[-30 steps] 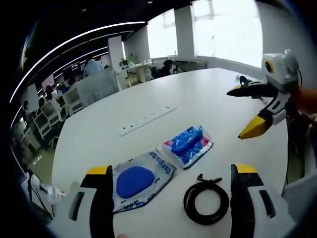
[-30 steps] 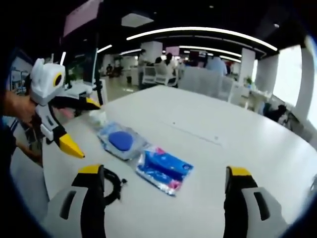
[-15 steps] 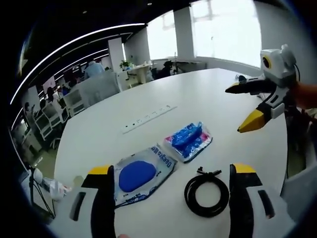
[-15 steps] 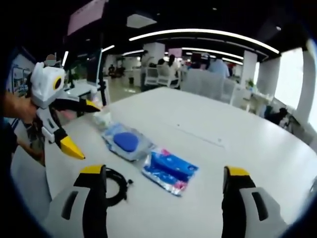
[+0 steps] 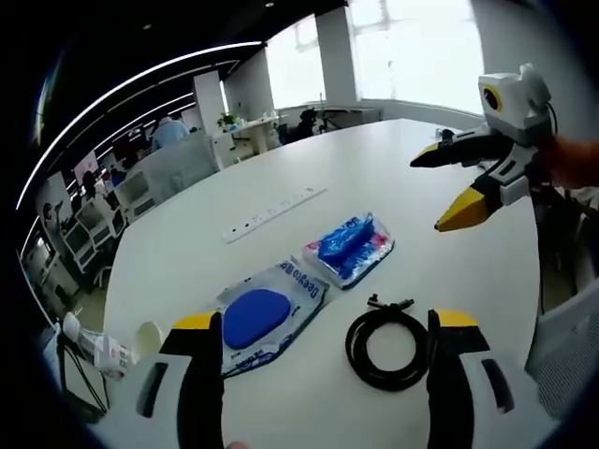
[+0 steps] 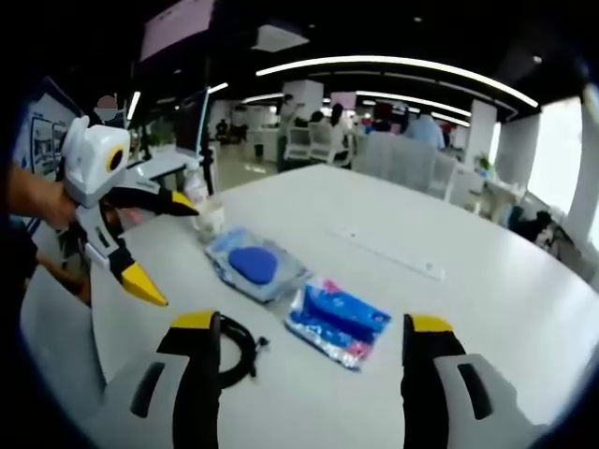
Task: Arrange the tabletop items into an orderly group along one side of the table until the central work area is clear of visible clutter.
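While both views are sliding slightly, you're hovering the left tool (image 5: 318,351) and right tool (image 6: 307,351) wide and empty, leaving the cable coil (image 5: 386,347), blue pouch (image 5: 267,315) and wipes pack (image 5: 348,248) unmoved mid-bench (image 5: 309,182).

Left gripper (image 5: 318,374) jaws apart, right gripper (image 6: 314,374) apparently likewise

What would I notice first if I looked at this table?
Probably the bright blue things on the white table: a clear packet with a round blue pad and a crinkly blue-and-pink packet beside it. A coiled black cable lies nearby, and both yellow-tipped grippers, left gripper and right gripper, hang open.
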Tool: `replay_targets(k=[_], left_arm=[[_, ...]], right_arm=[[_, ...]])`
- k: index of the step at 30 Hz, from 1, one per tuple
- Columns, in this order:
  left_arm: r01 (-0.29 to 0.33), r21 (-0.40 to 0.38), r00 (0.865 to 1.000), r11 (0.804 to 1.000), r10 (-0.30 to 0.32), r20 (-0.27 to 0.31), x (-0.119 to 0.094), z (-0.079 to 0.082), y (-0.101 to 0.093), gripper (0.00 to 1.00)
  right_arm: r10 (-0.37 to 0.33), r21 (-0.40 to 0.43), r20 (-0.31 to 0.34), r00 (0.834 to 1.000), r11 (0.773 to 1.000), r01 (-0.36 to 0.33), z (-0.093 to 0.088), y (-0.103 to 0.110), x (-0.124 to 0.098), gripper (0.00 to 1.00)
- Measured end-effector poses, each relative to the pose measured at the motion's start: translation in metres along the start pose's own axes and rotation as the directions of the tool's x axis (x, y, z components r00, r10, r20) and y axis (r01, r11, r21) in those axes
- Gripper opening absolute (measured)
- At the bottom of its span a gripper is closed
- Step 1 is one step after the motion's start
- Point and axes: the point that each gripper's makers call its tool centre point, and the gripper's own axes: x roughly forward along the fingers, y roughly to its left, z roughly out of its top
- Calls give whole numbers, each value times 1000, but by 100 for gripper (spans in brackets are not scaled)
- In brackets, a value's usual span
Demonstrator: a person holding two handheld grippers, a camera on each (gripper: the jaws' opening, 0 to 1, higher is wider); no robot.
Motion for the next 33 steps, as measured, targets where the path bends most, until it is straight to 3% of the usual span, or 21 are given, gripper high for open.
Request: replay_targets(k=[16, 33], left_arm=[[5, 11, 1000, 1000, -4, -29, 1, -17, -4, 77], [68, 27, 997, 997, -67, -46, 11, -23, -17, 52]], right_arm=[[59, 1, -34, 998, 998, -59, -22, 20, 8, 59], [106, 15, -83, 991, 994, -105, -38, 32, 18, 37]])
